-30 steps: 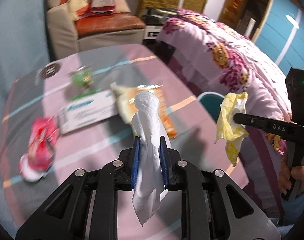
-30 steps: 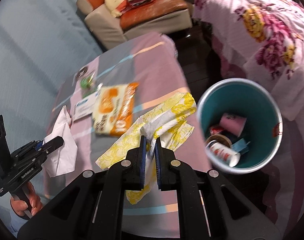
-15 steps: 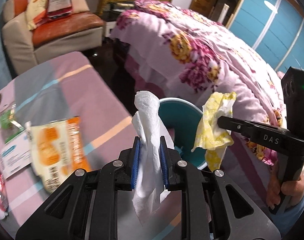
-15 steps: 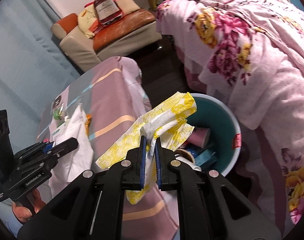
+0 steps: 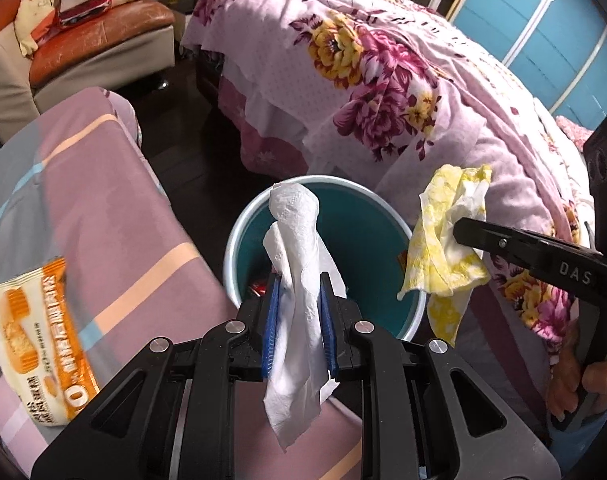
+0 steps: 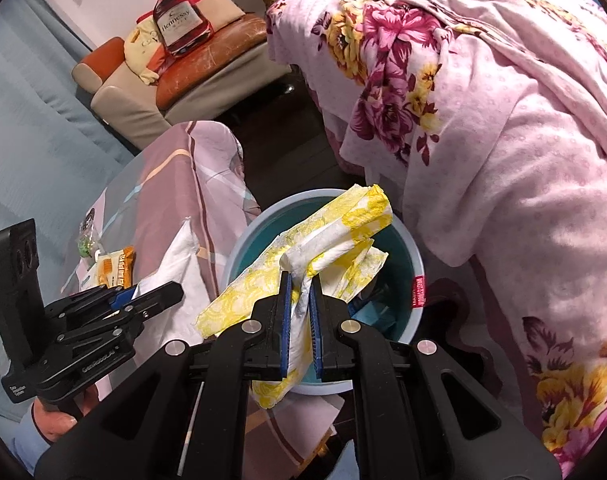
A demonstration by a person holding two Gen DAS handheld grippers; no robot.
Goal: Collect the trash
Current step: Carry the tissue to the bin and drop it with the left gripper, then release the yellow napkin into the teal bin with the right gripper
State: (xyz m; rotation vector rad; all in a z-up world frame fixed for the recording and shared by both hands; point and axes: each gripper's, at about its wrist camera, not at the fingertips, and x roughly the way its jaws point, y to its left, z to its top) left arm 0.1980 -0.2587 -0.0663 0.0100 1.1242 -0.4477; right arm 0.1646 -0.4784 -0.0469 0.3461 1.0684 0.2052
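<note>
My left gripper is shut on a crumpled white tissue and holds it just in front of the teal trash bin. My right gripper is shut on a yellow patterned napkin and holds it over the same bin, which has trash inside. The right gripper with the napkin shows at the right of the left wrist view. The left gripper with the tissue shows at the left of the right wrist view.
An orange snack packet lies on the pink striped table left of the bin. A bed with a floral cover stands behind and right of the bin. A sofa is at the back left.
Both grippers have swung right from the table to the bin, each still holding its paper. The bin now sits directly ahead of both.
</note>
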